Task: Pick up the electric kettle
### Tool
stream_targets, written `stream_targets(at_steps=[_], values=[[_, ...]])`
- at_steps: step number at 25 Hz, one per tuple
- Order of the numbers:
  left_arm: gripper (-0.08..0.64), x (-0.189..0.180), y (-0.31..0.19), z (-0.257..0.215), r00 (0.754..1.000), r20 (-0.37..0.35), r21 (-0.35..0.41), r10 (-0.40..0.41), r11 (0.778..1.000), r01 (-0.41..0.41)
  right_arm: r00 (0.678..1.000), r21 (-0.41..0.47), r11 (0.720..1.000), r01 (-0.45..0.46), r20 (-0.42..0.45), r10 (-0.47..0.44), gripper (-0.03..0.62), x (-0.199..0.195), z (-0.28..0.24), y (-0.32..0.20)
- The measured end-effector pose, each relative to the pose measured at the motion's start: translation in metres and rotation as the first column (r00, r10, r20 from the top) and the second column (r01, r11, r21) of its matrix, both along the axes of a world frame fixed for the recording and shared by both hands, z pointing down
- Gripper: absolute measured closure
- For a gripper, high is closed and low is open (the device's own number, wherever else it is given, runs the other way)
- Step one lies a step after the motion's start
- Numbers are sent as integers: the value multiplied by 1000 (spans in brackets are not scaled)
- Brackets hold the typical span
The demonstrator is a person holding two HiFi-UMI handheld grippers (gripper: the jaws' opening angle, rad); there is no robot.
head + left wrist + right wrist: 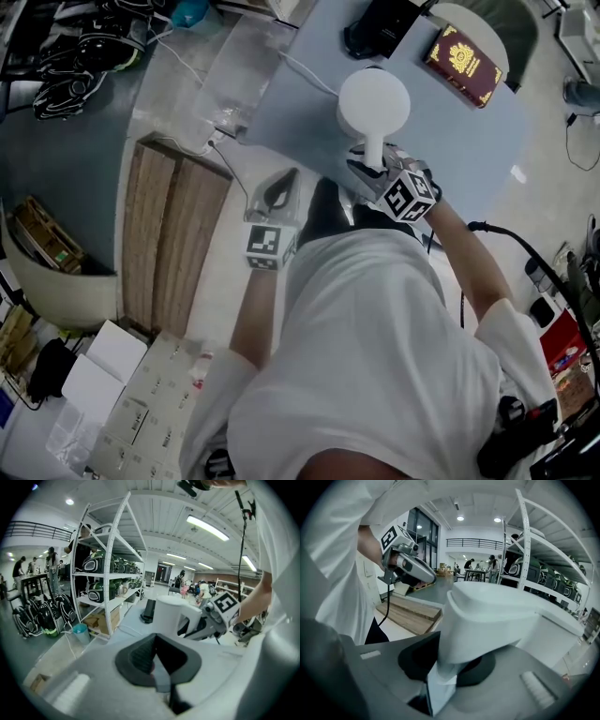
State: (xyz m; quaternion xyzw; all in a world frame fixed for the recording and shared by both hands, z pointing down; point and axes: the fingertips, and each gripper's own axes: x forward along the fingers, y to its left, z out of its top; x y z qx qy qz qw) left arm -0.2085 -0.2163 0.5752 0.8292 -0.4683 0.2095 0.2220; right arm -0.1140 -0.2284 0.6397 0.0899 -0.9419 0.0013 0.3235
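The white electric kettle [373,101] stands upright on the grey table [309,103], near the table's front edge. Its handle points toward me. My right gripper [367,167] is shut on that handle, and in the right gripper view the handle [454,667] fills the space between the dark pads. In the left gripper view the kettle [168,616] shows ahead, with the right gripper [190,627] at its handle. My left gripper [289,180] hangs off the table's front left corner, apart from the kettle. Its jaws [155,641] meet at the tips with nothing between them.
A black kettle base [380,28] and a dark red book [462,64] lie at the table's far side. A white cable [305,75] runs across the table. A wooden pallet [173,244] and cardboard boxes [141,412] lie on the floor at left. A white shelf rack [108,573] stands beyond.
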Motion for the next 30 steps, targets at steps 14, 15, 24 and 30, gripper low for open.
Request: stream_targets(at_steps=[14,15,24,30], values=[[557,0,-7,-4,999,-10,16,36,999,-36,1000,-16,1000,-9,24,9,503,-9,-21,3],[557,2,-8,-4,999,-11,16,43,999,-43,1000,-15,1000,-13,22,13,503,-8,-21,5],[557,22,-13,-10,992,-16,24,123,992,-123,998,-15,997,-69,12,69,499,9,-36,15],[557,49,-19,-18,984,-14,43,178,983,-177,991,-6,991,-134,21,135,499,36,-44,22]])
